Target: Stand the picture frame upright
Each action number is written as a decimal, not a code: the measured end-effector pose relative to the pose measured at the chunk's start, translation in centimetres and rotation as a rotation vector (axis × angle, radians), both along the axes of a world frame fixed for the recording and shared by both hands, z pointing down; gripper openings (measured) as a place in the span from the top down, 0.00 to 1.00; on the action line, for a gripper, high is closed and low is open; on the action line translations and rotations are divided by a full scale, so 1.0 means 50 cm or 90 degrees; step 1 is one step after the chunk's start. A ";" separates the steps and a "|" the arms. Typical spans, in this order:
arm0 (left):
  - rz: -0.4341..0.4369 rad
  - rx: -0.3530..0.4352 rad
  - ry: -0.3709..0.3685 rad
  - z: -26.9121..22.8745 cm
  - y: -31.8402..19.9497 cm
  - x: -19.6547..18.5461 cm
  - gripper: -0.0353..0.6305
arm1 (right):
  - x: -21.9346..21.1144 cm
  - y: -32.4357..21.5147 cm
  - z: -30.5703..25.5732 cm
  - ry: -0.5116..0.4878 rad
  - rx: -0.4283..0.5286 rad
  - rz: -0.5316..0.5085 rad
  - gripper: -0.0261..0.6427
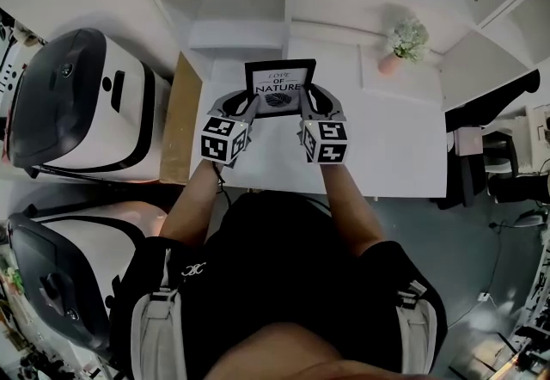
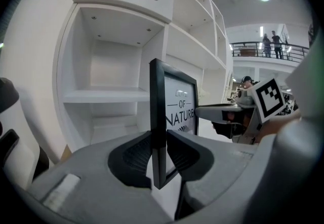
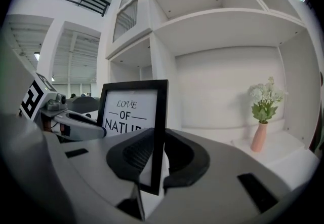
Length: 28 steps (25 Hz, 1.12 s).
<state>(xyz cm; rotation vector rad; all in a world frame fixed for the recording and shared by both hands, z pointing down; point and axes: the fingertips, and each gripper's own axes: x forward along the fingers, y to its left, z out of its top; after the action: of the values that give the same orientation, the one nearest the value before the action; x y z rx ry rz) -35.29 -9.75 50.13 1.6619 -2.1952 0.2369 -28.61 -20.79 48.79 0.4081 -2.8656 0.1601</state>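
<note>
Head view showed the picture frame (image 1: 281,86) upright over the white table (image 1: 395,155), its printed face toward the person. It stood well apart from the pink vase (image 1: 391,63) of flowers, on the side of the vase nearer the person's left.

The left gripper (image 1: 243,105) and the right gripper (image 1: 314,101) flanked the frame. It was farther from the vase than the right gripper was, and nearer than the left.

Each gripper view showed a narrow gap between the jaws, filled by the frame's black side rail. The ribbed pads pressed it front and back, near a lower corner. Both were clamped on the frame, one on each side edge.

By my judgement the standing step was nearly done. No view showed whether the bottom edge rested on the table or whether a back stand was out. The next move would call for settling the frame on its base, then easing both jaws apart evenly so it did not tip.
</note>
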 end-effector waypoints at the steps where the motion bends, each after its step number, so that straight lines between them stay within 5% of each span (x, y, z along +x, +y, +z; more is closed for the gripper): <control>1: 0.004 -0.003 -0.002 0.010 -0.003 -0.007 0.80 | -0.007 -0.002 0.010 0.005 -0.001 0.004 0.86; 14: 0.075 -0.057 0.043 0.153 -0.067 -0.076 0.80 | -0.054 -0.052 0.140 0.084 -0.029 0.080 0.86; 28: 0.131 -0.094 0.041 0.245 -0.151 -0.107 0.80 | -0.071 -0.122 0.224 0.119 -0.012 0.131 0.86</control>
<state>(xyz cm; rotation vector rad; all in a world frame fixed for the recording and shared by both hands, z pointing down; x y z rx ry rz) -40.65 -17.31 62.37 1.7854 -1.9126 0.3853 -32.15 -26.88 60.00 0.6756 -2.6330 0.1749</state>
